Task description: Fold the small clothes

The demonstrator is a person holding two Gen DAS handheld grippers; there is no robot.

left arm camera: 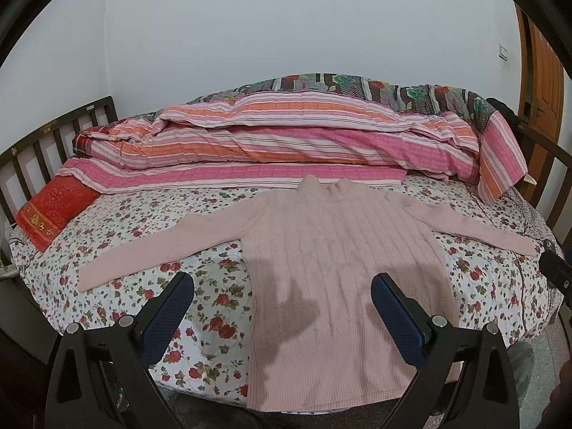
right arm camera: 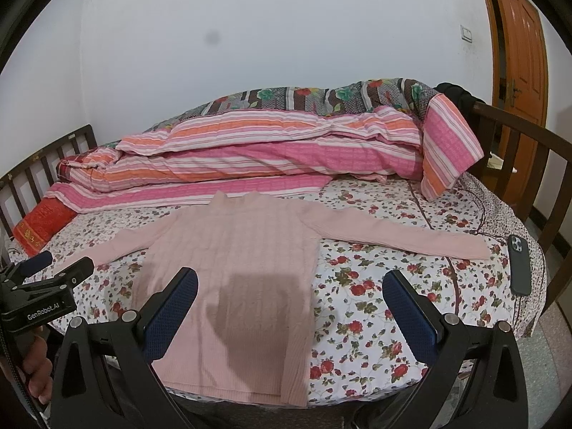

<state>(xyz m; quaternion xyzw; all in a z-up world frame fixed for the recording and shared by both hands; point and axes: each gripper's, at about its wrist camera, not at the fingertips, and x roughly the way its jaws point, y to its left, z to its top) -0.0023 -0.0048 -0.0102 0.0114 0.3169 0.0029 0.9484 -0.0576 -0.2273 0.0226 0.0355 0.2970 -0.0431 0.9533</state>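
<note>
A pink cable-knit sweater [left arm camera: 332, 271] [right arm camera: 236, 268] lies flat on the floral bedsheet, collar toward the wall, hem at the near edge, both sleeves spread out sideways. My left gripper [left arm camera: 282, 286] hovers open above the sweater's lower left part, nothing between its blue pads. My right gripper [right arm camera: 289, 286] hangs open over the sweater's lower right side and the sheet beside it, also holding nothing. In the right wrist view the left gripper [right arm camera: 53, 268] shows at the far left, held by a hand.
A rolled striped pink and orange quilt [left arm camera: 286, 143] [right arm camera: 268, 150] fills the far half of the bed. A red pillow [left arm camera: 50, 211] lies at the left by the wooden headboard. A phone [right arm camera: 518, 264] rests near the right sleeve's end. Wooden rails [right arm camera: 518, 132] border the right side.
</note>
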